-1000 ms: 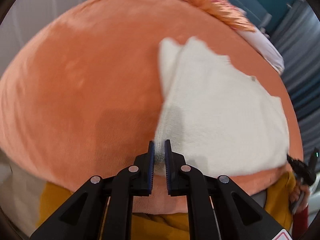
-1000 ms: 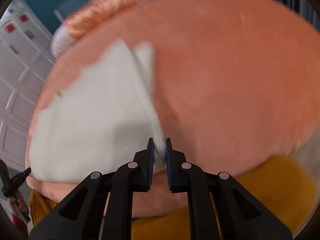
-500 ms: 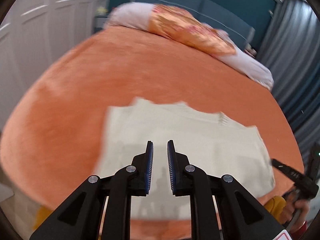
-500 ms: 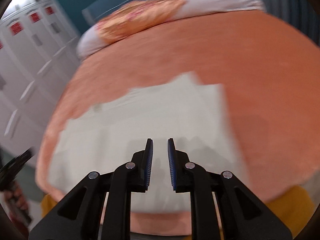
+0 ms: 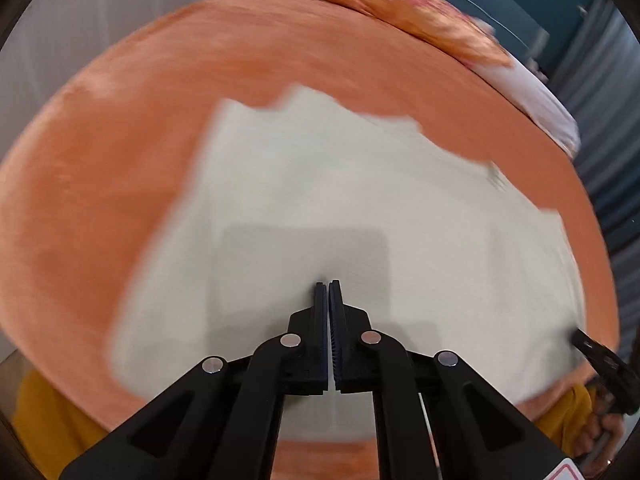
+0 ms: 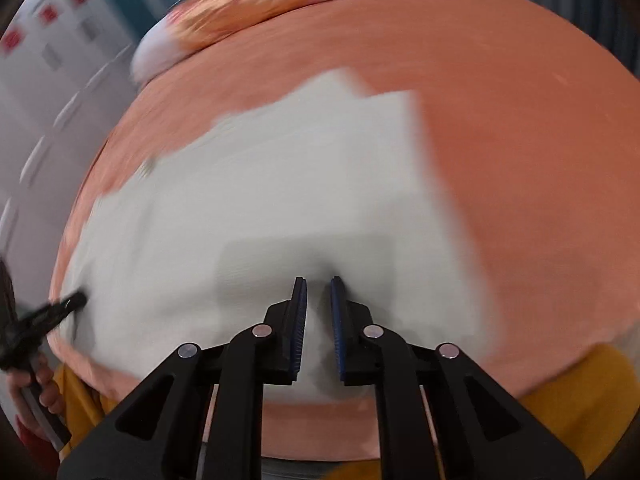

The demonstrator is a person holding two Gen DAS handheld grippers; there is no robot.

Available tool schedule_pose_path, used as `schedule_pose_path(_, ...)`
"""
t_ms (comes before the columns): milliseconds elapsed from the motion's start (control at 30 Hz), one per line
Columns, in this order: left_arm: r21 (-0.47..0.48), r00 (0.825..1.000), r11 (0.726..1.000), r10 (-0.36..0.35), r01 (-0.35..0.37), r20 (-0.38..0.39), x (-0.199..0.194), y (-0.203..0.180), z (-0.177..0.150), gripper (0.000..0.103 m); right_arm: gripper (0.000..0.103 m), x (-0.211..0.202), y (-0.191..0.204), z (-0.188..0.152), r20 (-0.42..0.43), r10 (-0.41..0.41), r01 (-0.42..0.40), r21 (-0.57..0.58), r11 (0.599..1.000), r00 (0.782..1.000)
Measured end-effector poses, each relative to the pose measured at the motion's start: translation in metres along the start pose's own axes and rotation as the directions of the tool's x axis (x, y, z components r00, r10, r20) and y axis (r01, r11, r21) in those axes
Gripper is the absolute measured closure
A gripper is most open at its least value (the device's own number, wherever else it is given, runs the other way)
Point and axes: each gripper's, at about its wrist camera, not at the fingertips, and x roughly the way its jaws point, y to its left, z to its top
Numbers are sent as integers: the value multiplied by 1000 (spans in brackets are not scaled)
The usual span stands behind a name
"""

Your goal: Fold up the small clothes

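Observation:
A white knit garment (image 5: pixel 320 200) lies spread flat on the orange bedspread (image 5: pixel 140 100); it also shows in the right wrist view (image 6: pixel 280 184). My left gripper (image 5: pixel 328 286) hovers over the garment's near middle with its jaws shut and nothing between them. My right gripper (image 6: pixel 319 282) is over the garment's near part, jaws a little apart and empty. Each gripper shows at the edge of the other's view: the right one (image 5: pixel 600 360), the left one (image 6: pixel 44 316). Both views are motion-blurred.
Orange patterned and white pillows (image 5: pixel 420 20) lie at the bed's far end. A white wardrobe (image 6: pixel 52 80) stands on the left, grey curtains (image 5: pixel 600 80) on the right. A mustard-yellow cloth (image 6: pixel 580 392) hangs below the bed's near edge.
Both grippers let go of the garment's edges, which now lies flat. They moved inward and down over its near part. The left jaws have closed; the right stay slightly apart.

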Motion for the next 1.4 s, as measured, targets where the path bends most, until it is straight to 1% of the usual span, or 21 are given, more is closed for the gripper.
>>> schedule_pose_path(67,-17,999,999,37,-36,28,-6,10,14,96,89,-13,-17,15,35,9,-10,50,999,999)
schedule_pose_path(133,-45,998,999,34,-32,53,-6,17,33,96,71,-19,-13,33,80,-30,27,28,999,996)
schedule_pose_path(167,-52,998,999,19,-15,64,-5,17,42,92,58,-18,-9,45,107,-39,37,19,999,994)
schedule_pose_path(233,-50,997,999,16,-12,80,0,14,59,68,47,-14,-4,67,156,-26,23,20,1000,987)
schedule_pose_path(267,-44,996,999,29,-26,81,6,11,67,45,42,-7,-2,80,165,-9,7,15,1000,986)
schedule_pose_path(300,-43,996,999,31,-28,83,12,8,74,34,38,3,2,94,168,0,0,5,1000,986)
schedule_pose_path(400,-56,997,998,34,-30,73,43,7,104,34,34,44,17,125,135,-21,24,-26,999,991)
schedule_pose_path(533,-78,1000,997,6,-6,-2,86,8,133,36,33,83,23,143,68,-81,83,-39,996,994)
schedule_pose_path(567,-75,1000,997,-13,12,-9,90,8,134,59,50,95,25,145,57,-86,89,-57,994,995)
schedule_pose_path(600,-57,999,998,-35,34,-23,93,5,135,84,74,96,25,141,52,-76,79,-74,994,996)
schedule_pose_path(633,-46,999,998,-51,50,-19,91,3,136,89,86,97,26,140,46,-52,56,-88,995,998)
schedule_pose_path(667,-43,999,998,-51,51,0,88,2,138,92,92,94,28,140,60,-23,29,-96,995,998)
schedule_pose_path(767,-9,996,999,-34,35,77,69,-5,148,93,92,51,37,148,211,44,-23,-101,995,976)
schedule_pose_path(833,-11,996,1000,-21,22,84,74,-4,155,93,92,40,32,153,255,47,-29,-74,997,966)
schedule_pose_path(933,4,998,998,56,-56,24,115,-1,151,92,92,80,11,156,163,-30,34,-22,999,986)
schedule_pose_path(1000,-13,997,998,63,-62,53,120,3,146,88,91,124,-5,145,42,-70,70,3,998,997)
schedule_pose_path(1100,-51,996,997,60,-56,67,108,6,146,80,78,102,1,152,84,-74,72,18,997,994)
schedule_pose_path(1233,-37,986,997,67,-62,152,58,-1,133,79,78,51,19,136,199,-45,46,-2,999,979)
schedule_pose_path(1267,-30,980,997,71,-66,185,38,-3,125,74,78,39,26,127,213,-28,36,-33,999,977)
schedule_pose_path(1333,-37,976,998,63,-56,210,14,0,108,59,78,27,45,107,193,18,0,-90,996,981)
schedule_pose_path(1400,-64,977,998,37,-24,209,-6,10,83,54,78,23,62,76,136,81,-61,-143,988,987)
